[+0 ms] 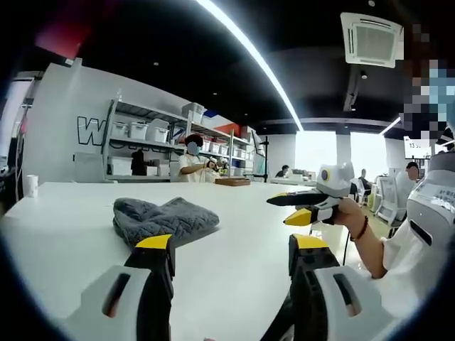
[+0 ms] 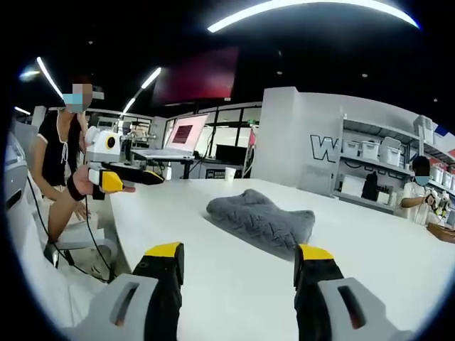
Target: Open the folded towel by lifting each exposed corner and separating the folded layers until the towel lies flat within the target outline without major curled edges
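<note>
Little can be read from where I stand. In my left gripper view, at the left middle of the frame, the white wall behind the shelving carries big dark outlined letters; only a "W" shows before the shelf frame cuts the rest off. In my right gripper view the same lettering sits at the right middle of the frame, again a clear "W" with the following letters hidden by the shelves. At the far right of my left gripper view a small screen shows digits too small to read
</note>
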Tool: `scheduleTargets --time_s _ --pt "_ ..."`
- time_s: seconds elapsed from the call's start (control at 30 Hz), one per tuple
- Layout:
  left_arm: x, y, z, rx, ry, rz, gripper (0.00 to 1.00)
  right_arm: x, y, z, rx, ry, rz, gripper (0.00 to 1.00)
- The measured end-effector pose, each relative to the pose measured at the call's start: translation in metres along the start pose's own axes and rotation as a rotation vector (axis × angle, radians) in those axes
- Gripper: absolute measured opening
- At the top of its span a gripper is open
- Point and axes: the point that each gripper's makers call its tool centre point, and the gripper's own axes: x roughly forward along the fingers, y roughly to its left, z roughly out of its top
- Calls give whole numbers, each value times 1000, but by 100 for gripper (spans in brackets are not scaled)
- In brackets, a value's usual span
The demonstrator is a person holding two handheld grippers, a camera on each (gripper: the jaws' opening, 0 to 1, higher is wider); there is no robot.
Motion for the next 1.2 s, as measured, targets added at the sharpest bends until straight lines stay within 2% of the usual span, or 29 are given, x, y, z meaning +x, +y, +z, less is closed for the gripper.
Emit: scheduleTargets --time_s 0.9,1.2 --pt "2 1 -5 -3 14 -13 64 4 6 -5 -13 25 10 61" --pt "3 0 -3 0 13 -19 64 3 3 1 -17 8 2 61"
